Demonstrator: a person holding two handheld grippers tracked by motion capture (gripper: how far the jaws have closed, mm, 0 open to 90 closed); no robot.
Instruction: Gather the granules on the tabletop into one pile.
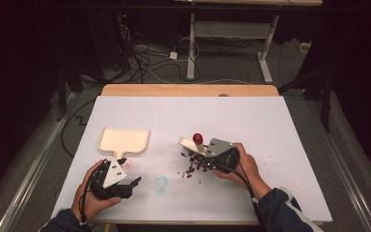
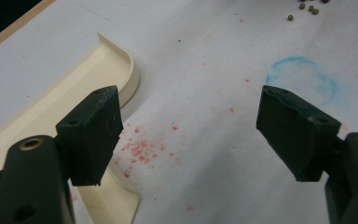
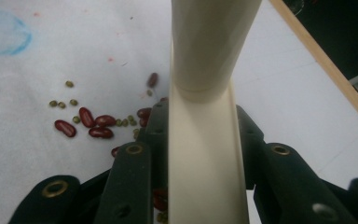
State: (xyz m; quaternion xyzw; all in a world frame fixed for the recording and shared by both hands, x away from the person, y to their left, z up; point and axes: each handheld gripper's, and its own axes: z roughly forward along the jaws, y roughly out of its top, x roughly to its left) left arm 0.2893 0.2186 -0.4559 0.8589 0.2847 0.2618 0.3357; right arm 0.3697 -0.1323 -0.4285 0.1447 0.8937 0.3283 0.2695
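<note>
Cream plastic is what the right tool (image 1: 207, 153) pinches: the handle of a small brush or scraper (image 3: 200, 116) with a red knob (image 1: 198, 138) on top, held just right of the frame's centre in the high view, right over a scatter of red kidney beans (image 1: 193, 166) and small green mung beans (image 3: 61, 103) on the white bench (image 1: 270, 125). None of the beans looks gathered yet, and the cream dustpan (image 1: 124, 141) at centre left lies empty, well apart from them, so the sweeping seems barely begun. The left tool (image 2: 186, 135) hangs spread and empty just beside the dustpan's handle. Pink crumbs (image 2: 142, 148) and a blue ring stain (image 1: 160, 183) mark the bench between pan and beans; nothing solid blocks the way.
</note>
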